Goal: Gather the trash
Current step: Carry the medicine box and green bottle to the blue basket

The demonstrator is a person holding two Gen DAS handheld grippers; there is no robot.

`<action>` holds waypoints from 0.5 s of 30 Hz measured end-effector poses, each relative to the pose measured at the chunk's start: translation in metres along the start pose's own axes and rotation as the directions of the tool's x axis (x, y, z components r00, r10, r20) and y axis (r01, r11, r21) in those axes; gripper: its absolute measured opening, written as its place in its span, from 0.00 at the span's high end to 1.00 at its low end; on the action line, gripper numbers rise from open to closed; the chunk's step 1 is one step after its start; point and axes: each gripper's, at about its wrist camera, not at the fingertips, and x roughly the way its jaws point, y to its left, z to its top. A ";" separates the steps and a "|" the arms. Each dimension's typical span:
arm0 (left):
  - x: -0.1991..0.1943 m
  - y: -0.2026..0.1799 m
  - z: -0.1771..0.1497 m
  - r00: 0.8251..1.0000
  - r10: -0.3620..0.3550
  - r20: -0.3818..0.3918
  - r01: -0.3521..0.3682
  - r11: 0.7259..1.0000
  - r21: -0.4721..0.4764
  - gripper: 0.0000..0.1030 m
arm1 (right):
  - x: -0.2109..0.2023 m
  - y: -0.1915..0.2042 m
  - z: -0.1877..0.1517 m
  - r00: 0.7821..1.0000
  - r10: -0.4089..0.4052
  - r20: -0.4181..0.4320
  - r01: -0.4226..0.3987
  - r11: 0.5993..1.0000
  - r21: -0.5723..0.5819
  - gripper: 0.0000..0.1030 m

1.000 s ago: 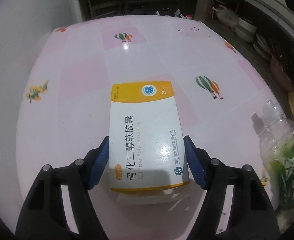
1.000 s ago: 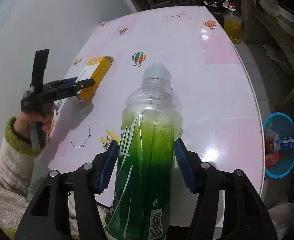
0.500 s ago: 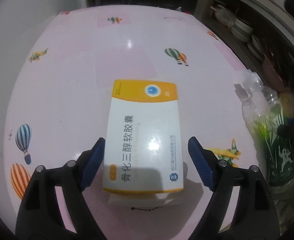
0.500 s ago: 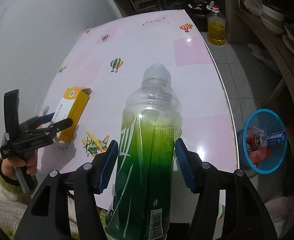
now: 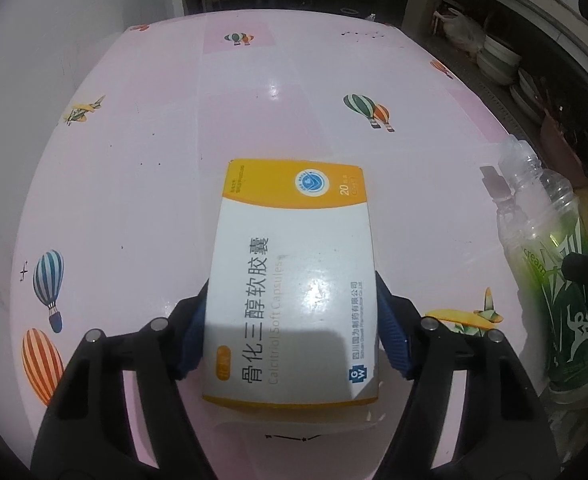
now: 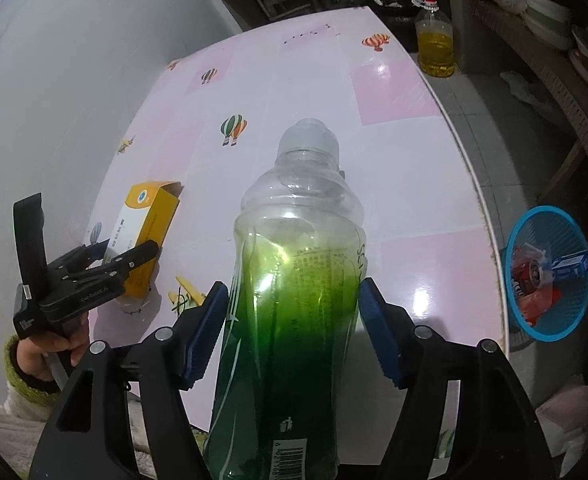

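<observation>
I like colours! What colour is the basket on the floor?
Bright blue. The basket shows best in the right wrist view, beside the table.

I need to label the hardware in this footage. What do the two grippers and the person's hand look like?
Both grippers, left gripper and right gripper, have black plastic fingers with silver rivets and ribbed blue pads. The left one has a black handle with faint lettering. The hand is bare, with a green-edged fuzzy cream sleeve.

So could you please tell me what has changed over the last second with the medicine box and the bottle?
The left gripper drew back towards the near table edge, opened briefly, and now its jaws press the sides of the medicine box again; the box has come along, judging by the tablecloth prints. The right gripper stayed clamped on the green bottle. The blue basket with trash remains beside the table.
</observation>
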 end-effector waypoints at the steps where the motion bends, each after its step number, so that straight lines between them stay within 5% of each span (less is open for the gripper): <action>1: 0.000 0.001 0.001 1.000 0.000 0.001 0.000 1.000 0.003 0.35 | 0.002 0.000 0.000 1.000 0.004 -0.004 -0.004 1.000 0.003 0.36; 15: -0.002 -0.001 -0.001 1.000 0.009 0.014 -0.009 1.000 0.015 0.35 | 0.011 0.005 -0.001 1.000 -0.003 -0.009 0.003 1.000 0.000 0.43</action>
